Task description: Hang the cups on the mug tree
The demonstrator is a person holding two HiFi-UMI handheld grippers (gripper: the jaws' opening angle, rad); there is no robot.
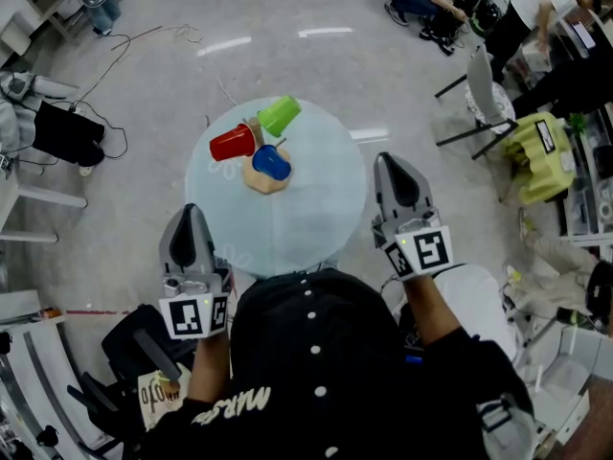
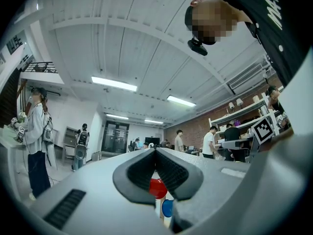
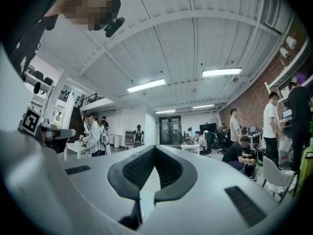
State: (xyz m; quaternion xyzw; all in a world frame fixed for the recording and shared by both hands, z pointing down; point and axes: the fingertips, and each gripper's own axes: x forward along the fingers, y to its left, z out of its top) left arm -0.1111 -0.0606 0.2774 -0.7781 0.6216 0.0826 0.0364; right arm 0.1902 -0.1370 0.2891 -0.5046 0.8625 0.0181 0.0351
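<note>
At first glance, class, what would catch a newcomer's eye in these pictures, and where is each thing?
Three bright cups stand out: a red cup, a green cup and a blue cup, clustered on the wooden mug tree, left of centre on the pale round table. Nearer the person, the left hand-held gripper and the right hand-held gripper flank the table's near edge, both shut and empty.

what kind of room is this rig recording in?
Looks like an open-plan lab or workshop office: a brick wall with shelves, people seated at desks with screens, and loose cables on a bare floor around the small round table.
</note>
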